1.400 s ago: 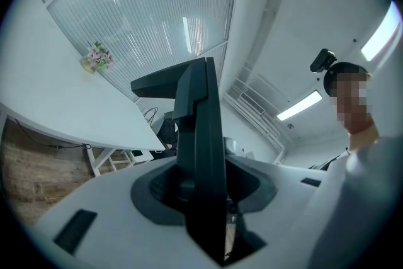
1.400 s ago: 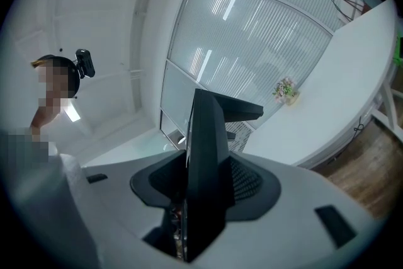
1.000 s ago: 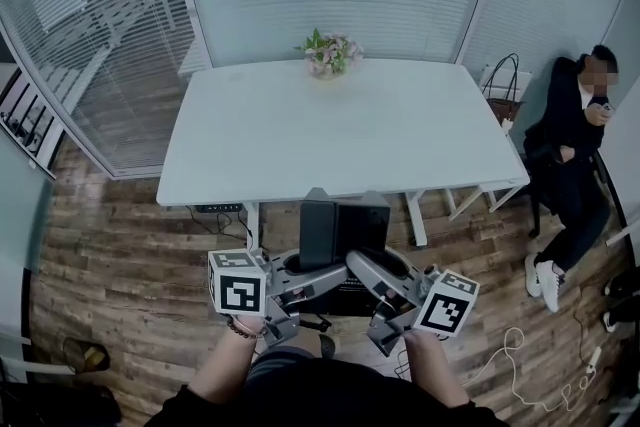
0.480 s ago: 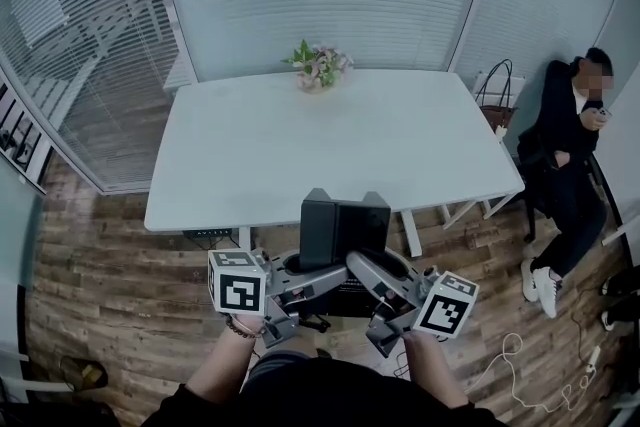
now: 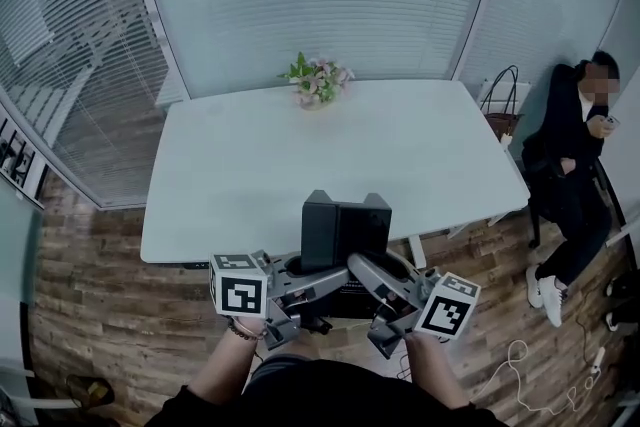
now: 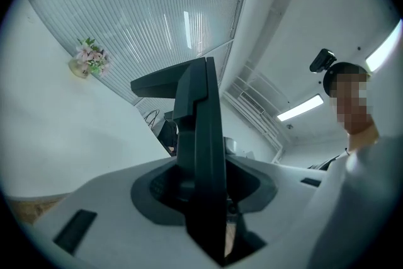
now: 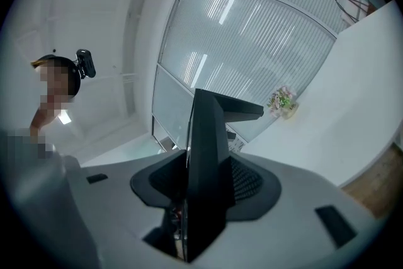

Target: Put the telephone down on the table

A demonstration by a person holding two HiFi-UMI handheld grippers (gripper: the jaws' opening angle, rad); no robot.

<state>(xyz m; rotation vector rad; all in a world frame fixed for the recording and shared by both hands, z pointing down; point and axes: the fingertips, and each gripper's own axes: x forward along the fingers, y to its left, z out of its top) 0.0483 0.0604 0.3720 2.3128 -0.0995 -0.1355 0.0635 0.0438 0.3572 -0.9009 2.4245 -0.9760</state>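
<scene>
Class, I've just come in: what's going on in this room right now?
A person holds a black telephone between two grippers: the left gripper and the right gripper each clamp one side. It hangs by the near edge of the white table, not yet set down. A bunch of flowers stands at the table's far edge; another person sits off to the right.

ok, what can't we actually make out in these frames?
Keys and handset of the telephone: head view shows only a black block, and both gripper views see it edge-on.
Where the fingers of the left gripper and right gripper press it: covered by the telephone itself in every view.
Gap between telephone and table: head view looks steeply down, so height is unreadable.
Container of the flowers: too small in all views.
</scene>
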